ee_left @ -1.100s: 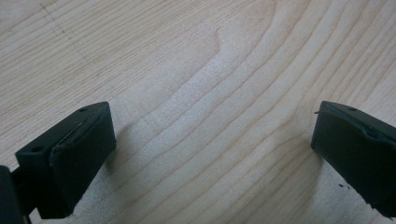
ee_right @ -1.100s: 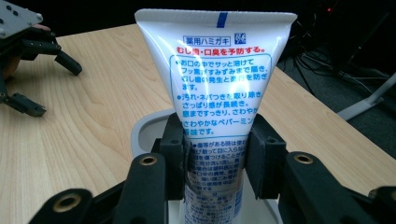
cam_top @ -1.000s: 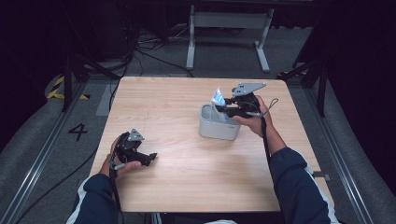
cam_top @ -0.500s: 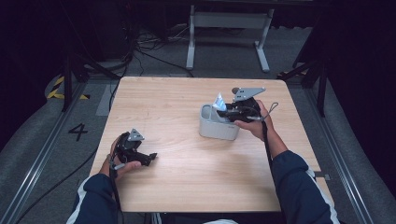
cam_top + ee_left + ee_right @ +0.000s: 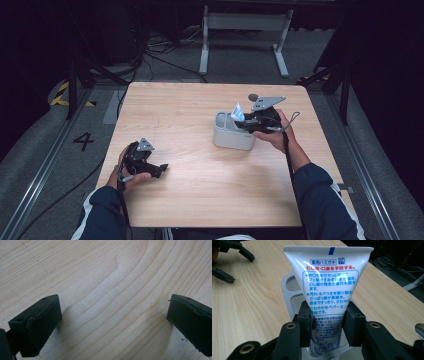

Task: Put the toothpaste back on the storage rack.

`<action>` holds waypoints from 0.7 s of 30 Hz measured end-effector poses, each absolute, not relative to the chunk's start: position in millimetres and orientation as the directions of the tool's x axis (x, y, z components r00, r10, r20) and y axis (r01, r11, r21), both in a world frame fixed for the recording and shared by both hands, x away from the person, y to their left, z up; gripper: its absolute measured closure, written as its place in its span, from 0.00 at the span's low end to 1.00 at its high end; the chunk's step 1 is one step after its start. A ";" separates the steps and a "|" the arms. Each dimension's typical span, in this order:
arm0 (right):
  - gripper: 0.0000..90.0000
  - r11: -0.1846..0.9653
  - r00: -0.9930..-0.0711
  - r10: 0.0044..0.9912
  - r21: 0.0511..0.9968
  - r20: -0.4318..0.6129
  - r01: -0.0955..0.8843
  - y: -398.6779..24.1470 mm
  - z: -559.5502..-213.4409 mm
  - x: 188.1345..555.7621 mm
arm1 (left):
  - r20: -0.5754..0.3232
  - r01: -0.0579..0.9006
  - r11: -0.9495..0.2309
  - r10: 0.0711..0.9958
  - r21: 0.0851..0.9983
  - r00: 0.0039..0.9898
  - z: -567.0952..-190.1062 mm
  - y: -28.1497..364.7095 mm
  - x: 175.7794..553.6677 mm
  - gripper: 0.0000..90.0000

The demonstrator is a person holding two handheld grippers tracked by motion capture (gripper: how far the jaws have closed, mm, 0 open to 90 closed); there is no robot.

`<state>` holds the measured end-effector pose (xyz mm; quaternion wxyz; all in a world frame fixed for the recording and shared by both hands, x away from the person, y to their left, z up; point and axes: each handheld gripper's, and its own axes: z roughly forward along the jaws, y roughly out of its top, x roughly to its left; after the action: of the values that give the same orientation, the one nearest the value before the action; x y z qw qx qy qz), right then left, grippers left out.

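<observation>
A white toothpaste tube [image 5: 329, 277] with blue and red print stands crimped end up in a pale grey holder [image 5: 291, 286]. My right gripper [image 5: 327, 326] is shut on the tube's lower half, one pad on each side. In the high view the tube [image 5: 238, 111] rises from the holder [image 5: 227, 139] right of the table's centre, and the right gripper [image 5: 246, 123] reaches it from the right. My left gripper [image 5: 162, 169] rests on the wood at the front left. Its jaws stand wide open over bare table [image 5: 112, 322].
The wooden table [image 5: 200, 105] has free room left of and in front of the holder. A shiny rounded metal piece [image 5: 420, 328] shows at the right edge of the right gripper view. Past the table's far edge stand a metal frame [image 5: 245, 22] and floor cables.
The right gripper and the tube have shifted slightly toward the near side at the holder. The left gripper has not moved.
</observation>
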<state>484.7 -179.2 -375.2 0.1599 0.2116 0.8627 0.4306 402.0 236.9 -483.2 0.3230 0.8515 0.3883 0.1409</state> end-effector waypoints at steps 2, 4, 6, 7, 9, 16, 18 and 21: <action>0.71 0.539 -0.861 0.500 0.811 -0.093 0.226 -180.1 -375.1 484.4 | -0.011 0.570 -0.490 0.752 0.660 0.659 -483.2 236.9 402.0 0.00; 0.70 0.538 -0.859 0.503 0.812 -0.092 0.228 -181.0 -375.0 483.6 | -0.011 0.570 -0.490 0.752 0.660 0.659 -483.2 236.9 402.0 0.00; 0.70 0.537 -0.859 0.503 0.812 -0.092 0.227 -181.3 -375.3 483.3 | -0.011 0.570 -0.490 0.752 0.660 0.659 -483.2 236.9 402.0 0.00; 0.70 0.536 -0.860 0.503 0.813 -0.091 0.227 -181.6 -375.7 483.0 | -0.011 0.570 -0.490 0.752 0.660 0.659 -483.2 236.9 402.0 0.00; 0.70 0.536 -0.860 0.502 0.814 -0.093 0.225 -181.8 -376.0 482.4 | -0.011 0.570 -0.490 0.752 0.660 0.659 -483.2 236.9 402.0 0.00; 0.68 0.539 -0.867 0.489 0.813 -0.090 0.220 -180.5 -375.6 479.3 | -0.011 0.570 -0.490 0.752 0.659 0.659 -483.2 236.9 402.0 0.00; 0.68 0.537 -0.866 0.491 0.815 -0.091 0.219 -179.6 -375.6 477.9 | -0.010 0.570 -0.490 0.752 0.660 0.659 -483.2 236.9 402.0 0.00; 0.67 0.533 -0.864 0.495 0.817 -0.092 0.219 -180.2 -375.0 476.7 | -0.010 0.570 -0.489 0.753 0.660 0.658 -483.3 236.9 402.0 0.00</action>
<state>476.7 -180.2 -375.0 0.1583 0.2073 0.8611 0.4364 402.0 236.9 -483.3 0.3234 0.8511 0.3886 0.1415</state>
